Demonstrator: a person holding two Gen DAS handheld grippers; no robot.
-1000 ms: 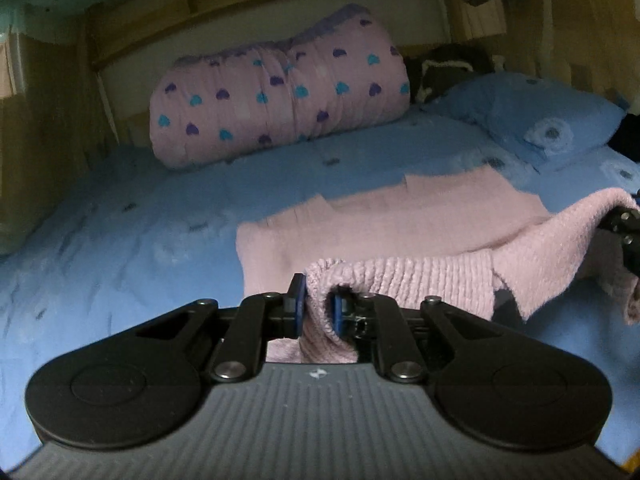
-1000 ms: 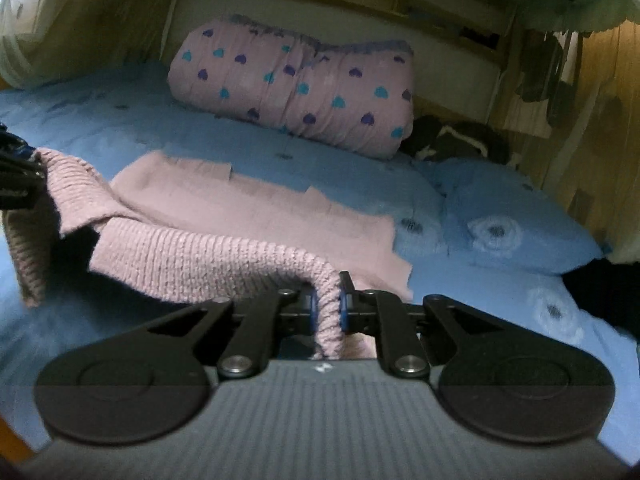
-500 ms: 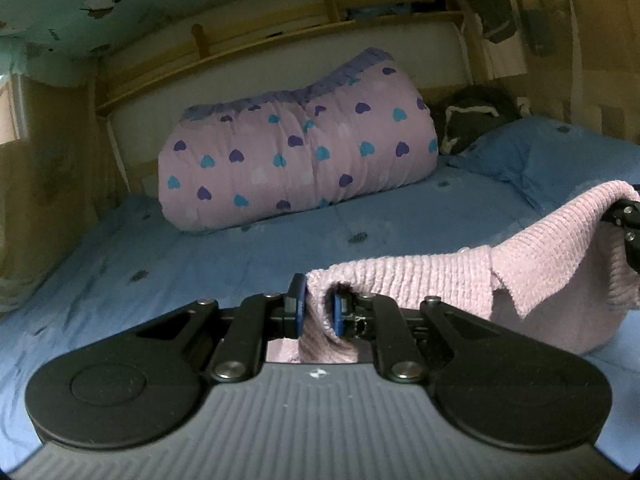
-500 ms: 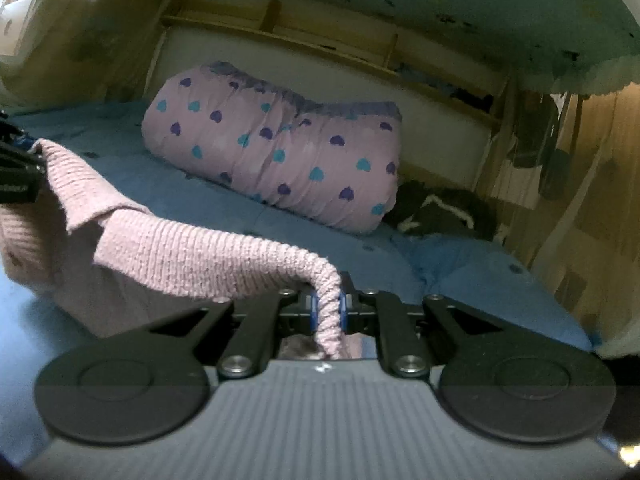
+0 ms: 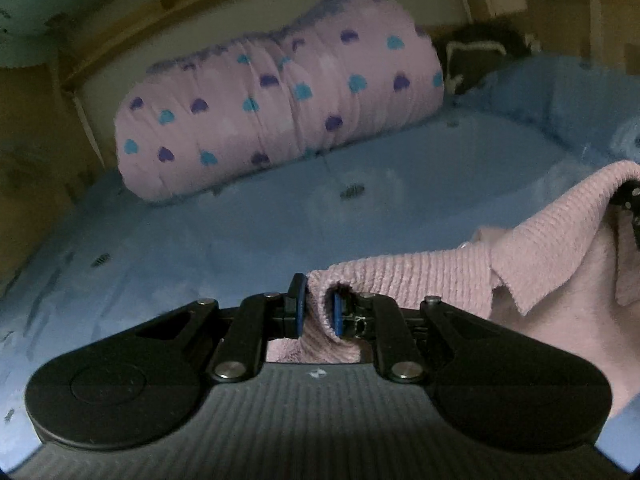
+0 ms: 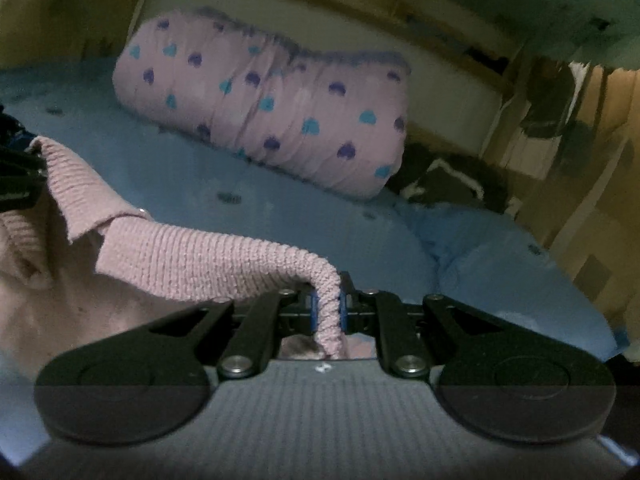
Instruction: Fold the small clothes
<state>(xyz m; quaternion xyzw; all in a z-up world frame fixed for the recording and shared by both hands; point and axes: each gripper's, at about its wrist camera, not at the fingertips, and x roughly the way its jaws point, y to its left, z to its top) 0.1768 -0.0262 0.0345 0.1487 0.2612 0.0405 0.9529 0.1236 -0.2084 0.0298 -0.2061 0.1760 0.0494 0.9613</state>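
Note:
A pink ribbed knit sweater (image 5: 532, 248) hangs between both grippers above the blue bed. My left gripper (image 5: 316, 306) is shut on a bunched ribbed edge of the sweater, whose fabric runs off to the right toward the other gripper at the frame's right edge. In the right wrist view my right gripper (image 6: 328, 312) is shut on another ribbed edge of the same pink sweater (image 6: 192, 256), which stretches left to the left gripper at the frame's edge. The body of the sweater droops below, its lower part hidden behind the gripper bodies.
A rolled pink quilt with blue and purple hearts (image 5: 280, 108) lies across the head of the blue bed sheet (image 5: 224, 240). A blue pillow (image 6: 508, 268) lies at the right, dark clothing (image 6: 448, 180) behind it. A wooden headboard (image 6: 360, 12) and walls enclose the bed.
Both grippers carried the sweater forward toward the quilt, which now looms larger. The flat part of the sweater on the sheet has left view.

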